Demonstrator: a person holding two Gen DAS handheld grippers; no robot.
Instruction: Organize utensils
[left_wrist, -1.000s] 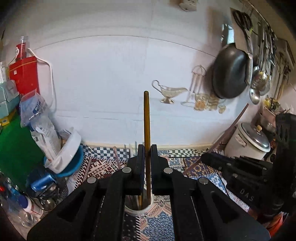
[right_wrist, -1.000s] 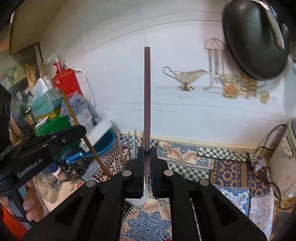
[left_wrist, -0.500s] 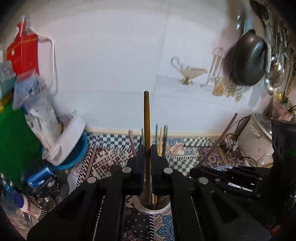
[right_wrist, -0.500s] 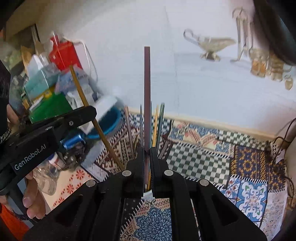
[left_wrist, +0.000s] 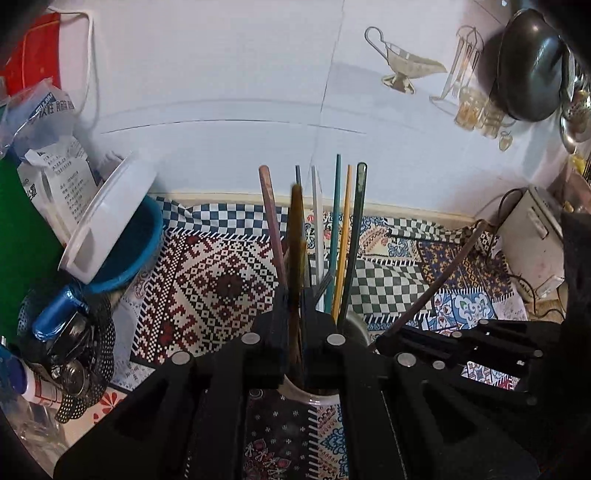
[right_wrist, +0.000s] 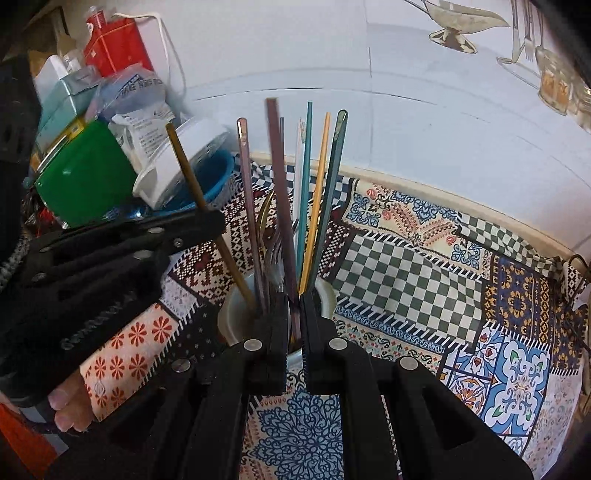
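Grippers both stood clamped on chopsticks. Left gripper (left_wrist: 294, 314) held a brown chopstick (left_wrist: 296, 236); right gripper (right_wrist: 294, 314) held a purple chopstick (right_wrist: 280, 192). Each stick ran lengthwise along its gripper's fingers, lower end inside the white cup (right_wrist: 328, 295) directly beneath, among other utensils. Neither hand appeared nearer; release seemed the remaining step.

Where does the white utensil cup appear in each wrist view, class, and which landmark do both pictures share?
Left wrist view: the white cup sits bottom centre, mostly hidden behind that gripper's fingers.
Right wrist view: the cup is centre, just beyond the gripper's fingertips.
Shared landmark: the dark green chopstick standing in it.
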